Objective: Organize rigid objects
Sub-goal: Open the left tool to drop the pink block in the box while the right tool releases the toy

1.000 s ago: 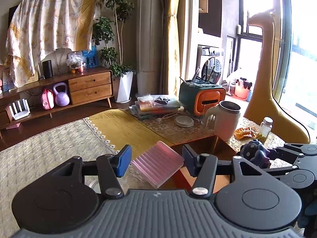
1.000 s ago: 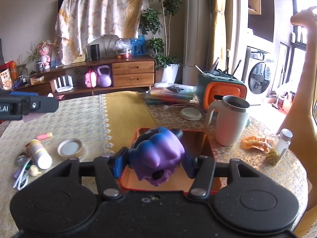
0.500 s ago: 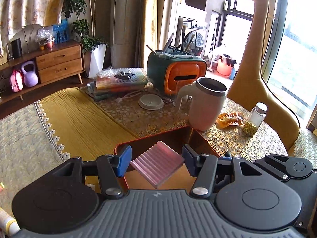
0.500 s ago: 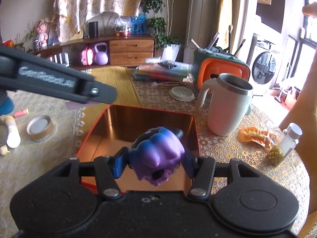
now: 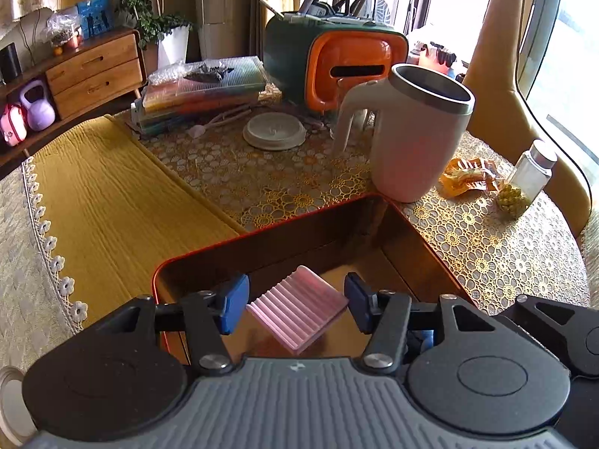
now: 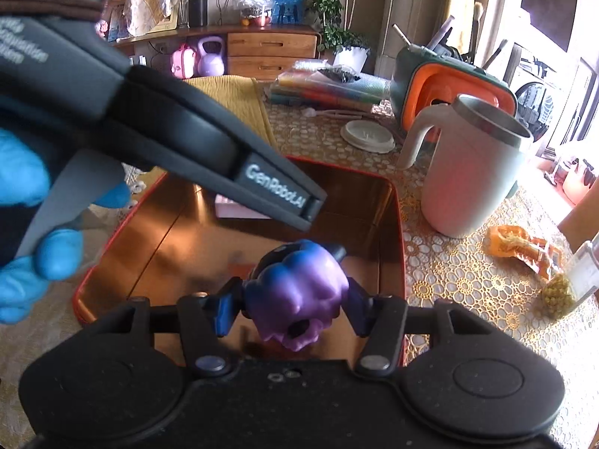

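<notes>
Left wrist view: the left gripper [image 5: 296, 308] holds the pink ribbed block [image 5: 297, 312] at mid-width, pads on its two opposite corners, so the block sits as a diamond with its ridges running from 7 toward 1 o'clock. The red-rimmed tin tray [image 5: 262, 230] lies straight beneath and ahead, its copper floor spreading toward 12 and 1 o'clock. The white mug [image 5: 415, 142] stands just beyond the tray's far corner at 1 o'clock. By my reading, the coming release turns only on going lower.

Right wrist view: the right gripper [image 6: 295, 305] clamps the purple-blue lumpy toy [image 6: 295, 292] at mid-width above the tray's [image 6: 398, 232] near end. The left gripper's body [image 6: 209, 149] crosses from 10 o'clock over the tray's far-left part, and a blue-gloved hand [image 6: 33, 224] grips it at 9 o'clock. Both loads hang over the tray; the toy has free floor directly below.
</notes>
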{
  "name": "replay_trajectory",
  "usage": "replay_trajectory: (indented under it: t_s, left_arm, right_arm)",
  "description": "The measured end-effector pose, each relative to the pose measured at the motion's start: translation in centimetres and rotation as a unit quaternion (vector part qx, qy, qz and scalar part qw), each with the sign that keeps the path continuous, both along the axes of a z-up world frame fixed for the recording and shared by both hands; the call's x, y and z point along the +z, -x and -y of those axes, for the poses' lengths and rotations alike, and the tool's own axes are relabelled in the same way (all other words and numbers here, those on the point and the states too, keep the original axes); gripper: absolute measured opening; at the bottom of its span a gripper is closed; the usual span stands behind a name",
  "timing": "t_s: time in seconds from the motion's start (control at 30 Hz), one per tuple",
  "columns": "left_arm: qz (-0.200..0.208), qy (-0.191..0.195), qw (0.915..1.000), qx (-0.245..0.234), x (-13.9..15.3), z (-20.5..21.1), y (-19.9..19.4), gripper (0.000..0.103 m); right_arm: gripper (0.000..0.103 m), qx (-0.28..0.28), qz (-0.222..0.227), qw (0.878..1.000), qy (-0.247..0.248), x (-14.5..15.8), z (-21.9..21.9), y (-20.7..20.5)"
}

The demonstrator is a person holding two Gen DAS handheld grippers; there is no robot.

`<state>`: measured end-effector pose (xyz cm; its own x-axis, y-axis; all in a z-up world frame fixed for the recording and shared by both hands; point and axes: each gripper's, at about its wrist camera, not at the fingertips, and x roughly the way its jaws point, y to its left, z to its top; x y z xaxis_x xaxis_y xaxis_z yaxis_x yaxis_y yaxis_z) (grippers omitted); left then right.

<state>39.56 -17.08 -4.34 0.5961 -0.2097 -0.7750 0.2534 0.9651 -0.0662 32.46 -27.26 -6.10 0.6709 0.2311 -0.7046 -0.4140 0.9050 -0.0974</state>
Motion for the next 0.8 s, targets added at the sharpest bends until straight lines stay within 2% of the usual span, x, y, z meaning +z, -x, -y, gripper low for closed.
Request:
replay_trajectory:
  t_s: [0.27, 0.43, 0.8]
  left_arm:
    - [-0.042, -0.012, 0.999, 0.006, -2.1, 0.5, -1.5, 0.056]
    - [-0.052, -0.013, 0.9986, 0.001, -2.9, 0.7, -1.5, 0.056]
    - [-0.041, -0.019, 0.999, 0.0, -2.9, 1.1, -1.0, 0.057]
  right_arm:
    - [0.056, -0.004, -0.017, 1.0, 0.012, -1.0, -0.2, -0.8]
    - [0.056, 0.003, -0.018, 1.0, 0.019, -1.3, -0.6, -0.7]
    - [0.055, -0.008, -0.013, 1.0, 0.015, -1.0, -0.5, -0.9]
